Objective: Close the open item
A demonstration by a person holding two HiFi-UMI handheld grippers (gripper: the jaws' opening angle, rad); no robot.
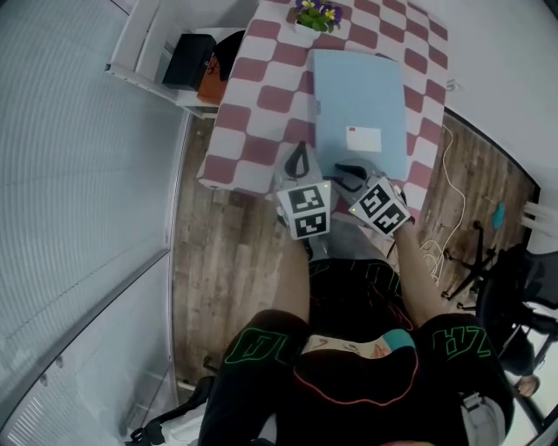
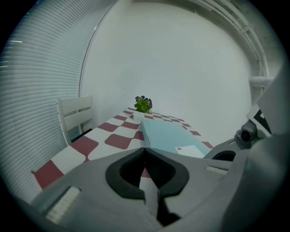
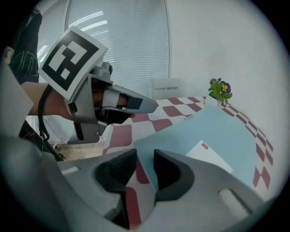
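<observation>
A flat light-blue box [image 1: 362,104] lies on the red-and-white checked table [image 1: 261,96], its lid down flat and a white label [image 1: 364,139] near its front edge. My left gripper [image 1: 298,161] hovers over the table's near edge, just left of the box, and in the left gripper view its jaws [image 2: 144,150] meet with nothing between them. My right gripper [image 1: 342,172] is at the box's near left corner. In the right gripper view its jaws [image 3: 145,156] stand apart, with the box [image 3: 217,131] just beyond them and nothing gripped.
A small potted plant [image 1: 318,13] stands at the table's far end. A white chair [image 1: 148,43] with a black bag [image 1: 187,61] is at the left. White cables [image 1: 445,174] and a black stand [image 1: 475,261] lie on the wooden floor at the right.
</observation>
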